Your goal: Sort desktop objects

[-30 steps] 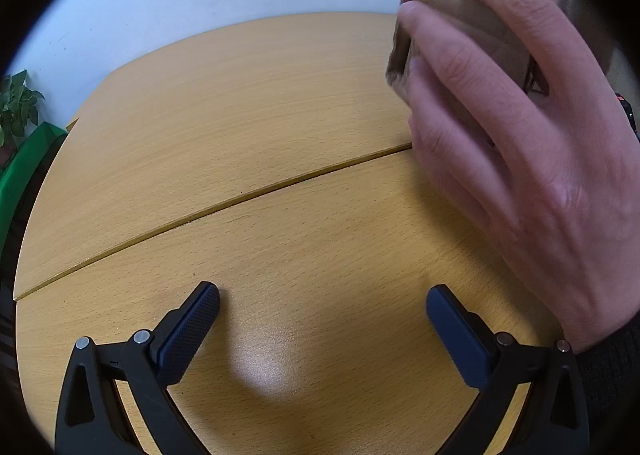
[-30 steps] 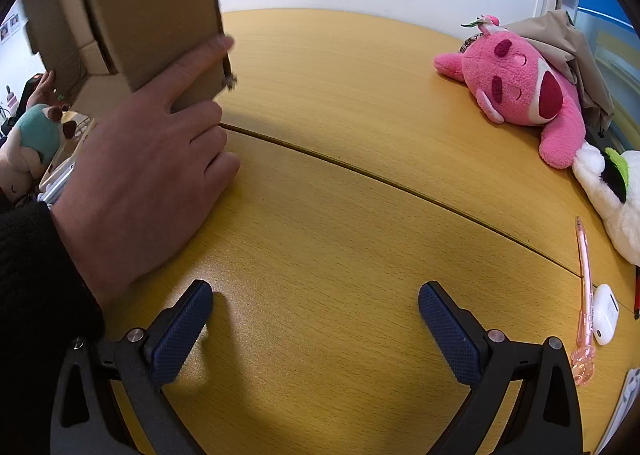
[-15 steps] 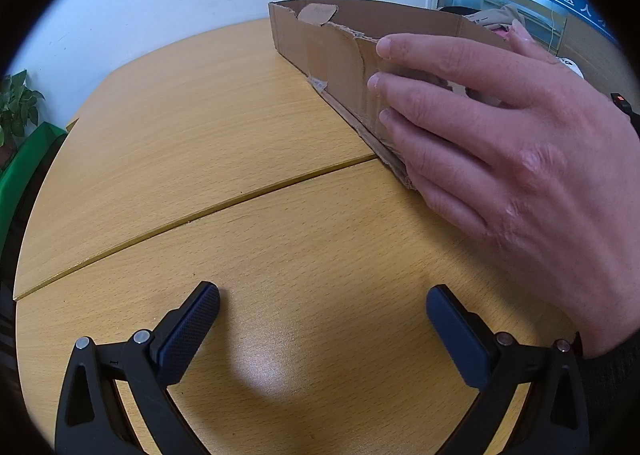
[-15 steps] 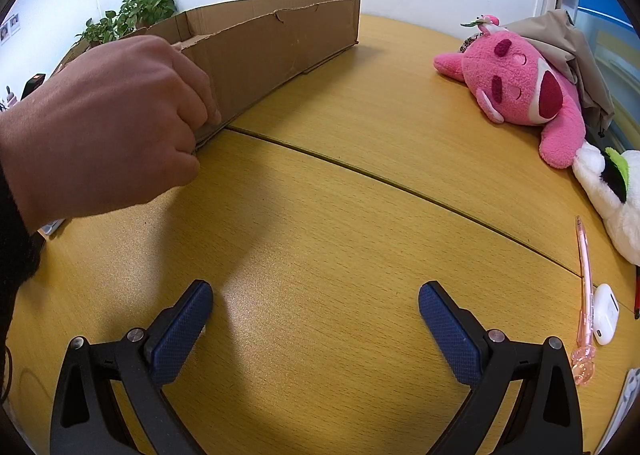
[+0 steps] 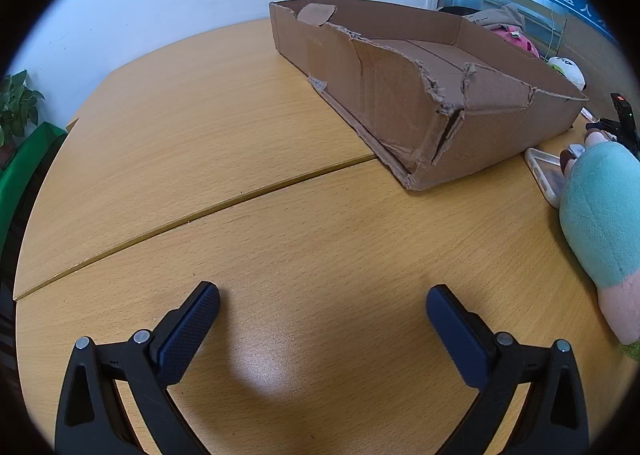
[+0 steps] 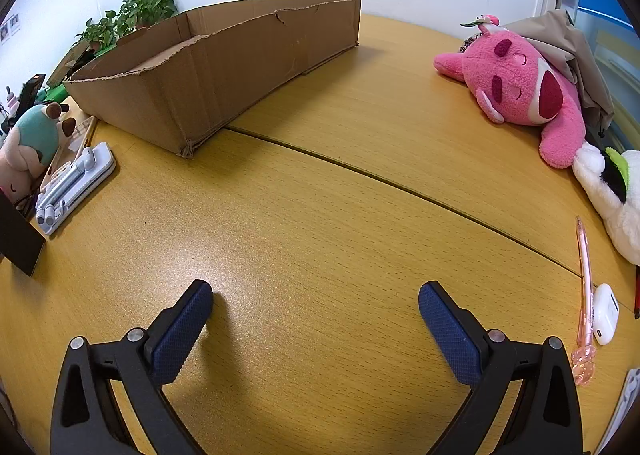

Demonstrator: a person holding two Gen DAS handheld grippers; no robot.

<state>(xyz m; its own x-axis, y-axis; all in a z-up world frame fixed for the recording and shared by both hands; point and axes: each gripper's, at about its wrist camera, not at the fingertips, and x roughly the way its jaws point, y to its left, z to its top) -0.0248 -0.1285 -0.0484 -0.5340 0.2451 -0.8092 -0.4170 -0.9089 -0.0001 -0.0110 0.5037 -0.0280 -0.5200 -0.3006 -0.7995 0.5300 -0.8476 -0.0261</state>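
Note:
A shallow torn cardboard box (image 5: 400, 95) lies flat on the wooden table; it also shows in the right wrist view (image 6: 224, 67). My left gripper (image 5: 322, 307) is open and empty above bare wood, well short of the box. My right gripper (image 6: 314, 305) is open and empty too. A teal plush (image 5: 604, 215) lies at my left gripper's right, next to a phone case (image 5: 546, 175). In the right wrist view I see a pink plush (image 6: 520, 87), a white plush (image 6: 612, 191), a pink pen (image 6: 584, 295), a white earbud case (image 6: 605, 313) and a white folding stand (image 6: 74, 183).
A seam (image 6: 400, 187) crosses the table (image 6: 320, 223). A beige cloth (image 6: 572, 51) lies behind the pink plush. A dark block (image 6: 18, 239) stands at the left edge. Potted plants (image 6: 132, 15) stand behind the box by the white wall.
A bare hand set the cardboard box down flat on the table and has gone out of both views. Neither gripper has moved.

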